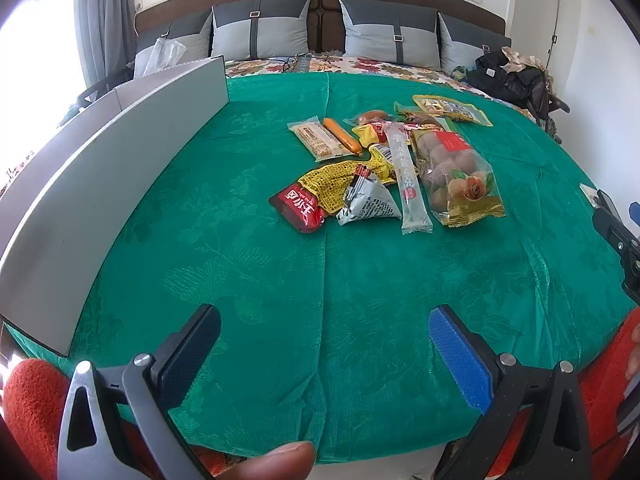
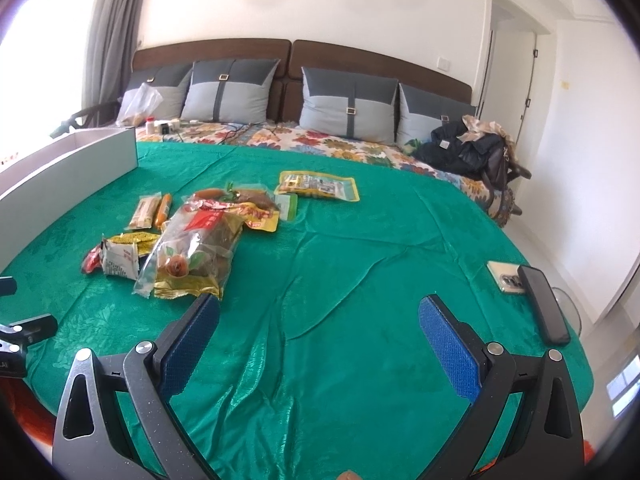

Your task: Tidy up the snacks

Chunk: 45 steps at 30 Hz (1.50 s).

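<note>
nearest in the left wrist view, the left tongs [image 1: 325,330] are spread wide with nothing between them, one pad black and one blue, above a green bedspread [image 1: 280,280] that covers the bed. a fingertip [image 1: 276,460] shows at the bottom edge, and orange fabric sits at both lower corners. in the right wrist view, the right tongs [image 2: 319,320] are likewise spread wide and empty, both pads blue, over the same green bedspread [image 2: 340,280].

further out, toward the middle of the bed, the snacks lie in a loose pile. closest is a red packet [image 1: 298,205] touching a yellow printed wrapper [image 1: 336,182], with a silver pyramid-shaped packet [image 1: 368,204] lying over that wrapper. just beside these lie a long pale stick pack [image 1: 406,176] and a clear bag of round brown pieces [image 1: 456,172] (the bag's lower end is gold). beyond them lie a beige bar [image 1: 316,138] and an orange sausage [image 1: 342,135], side by side. a yellow-green pouch [image 1: 452,109] lies at the far end of the pile.

along the left side of the bed stands a long grey box [image 1: 120,168], open at the top. at the right edge of the bed lie a phone [image 2: 505,277] and a black case [image 2: 546,304], touching.

farthest back are a flowered sheet [image 2: 320,140], four grey pillows [image 2: 352,104], a brown headboard and a heap of dark clothing [image 2: 468,148].
</note>
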Motion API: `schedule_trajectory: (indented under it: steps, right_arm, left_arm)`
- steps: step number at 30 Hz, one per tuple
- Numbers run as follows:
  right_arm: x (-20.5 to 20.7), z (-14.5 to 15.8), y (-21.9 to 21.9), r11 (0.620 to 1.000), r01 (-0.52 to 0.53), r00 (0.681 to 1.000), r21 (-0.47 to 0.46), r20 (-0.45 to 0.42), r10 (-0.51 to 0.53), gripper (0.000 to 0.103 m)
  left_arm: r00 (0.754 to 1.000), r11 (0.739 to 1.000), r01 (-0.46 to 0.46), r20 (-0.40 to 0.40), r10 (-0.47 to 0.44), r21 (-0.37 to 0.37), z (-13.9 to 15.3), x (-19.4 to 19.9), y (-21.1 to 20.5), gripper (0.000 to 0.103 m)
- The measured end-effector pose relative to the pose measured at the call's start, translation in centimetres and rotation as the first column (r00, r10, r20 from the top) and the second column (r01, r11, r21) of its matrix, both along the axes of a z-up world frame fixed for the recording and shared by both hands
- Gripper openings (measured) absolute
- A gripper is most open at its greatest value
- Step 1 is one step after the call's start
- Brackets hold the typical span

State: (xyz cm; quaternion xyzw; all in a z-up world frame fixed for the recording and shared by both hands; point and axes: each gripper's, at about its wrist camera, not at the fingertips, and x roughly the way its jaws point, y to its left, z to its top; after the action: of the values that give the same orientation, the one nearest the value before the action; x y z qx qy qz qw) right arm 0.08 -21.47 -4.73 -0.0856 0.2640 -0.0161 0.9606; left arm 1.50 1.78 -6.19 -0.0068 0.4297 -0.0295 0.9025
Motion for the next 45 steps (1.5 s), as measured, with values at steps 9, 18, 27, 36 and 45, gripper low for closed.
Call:
schedule_trajectory:
  steps: [9, 18, 27, 36, 45]
  right_arm:
    - [-0.2, 0.3, -0.8, 1.0, 0.003, 1.0, 0.023, 0.004, -0.003, 0.101]
    - [0.6, -0.9, -0.8, 0.998, -0.017, 0.999, 0.068, -0.049, 0.02, 0.101]
    - [0.5, -0.7, -1.2, 0.992, -0.045, 0.998, 0.121, -0.046, 0.051, 0.101]
    - [0.8, -0.7, -1.2, 0.988, -0.045, 0.997, 0.15, -0.055, 0.054, 0.101]
    - [1.2, -2.0, -0.9, 0.99, -0.047, 0.993, 0.133, -0.102, 0.06, 0.101]
  left_arm:
    - [0.999, 1.0, 0.018, -0.033, -0.018, 0.003, -1.2, 0.3, -0.2, 0.103]
    - [0.997, 1.0, -0.012, -0.072, 0.012, -0.004, -2.3, 1.2, 0.4, 0.103]
    - [0.992, 1.0, -0.015, -0.123, 0.017, 0.019, -3.9, 1.7, 0.2, 0.103]
    - [0.993, 0.999, -0.021, -0.113, 0.024, 0.032, -4.7, 1.4, 0.7, 0.103]
    - [0.993, 0.999, -0.019, -0.118, 0.022, 0.034, -4.6, 1.3, 0.7, 0.103]
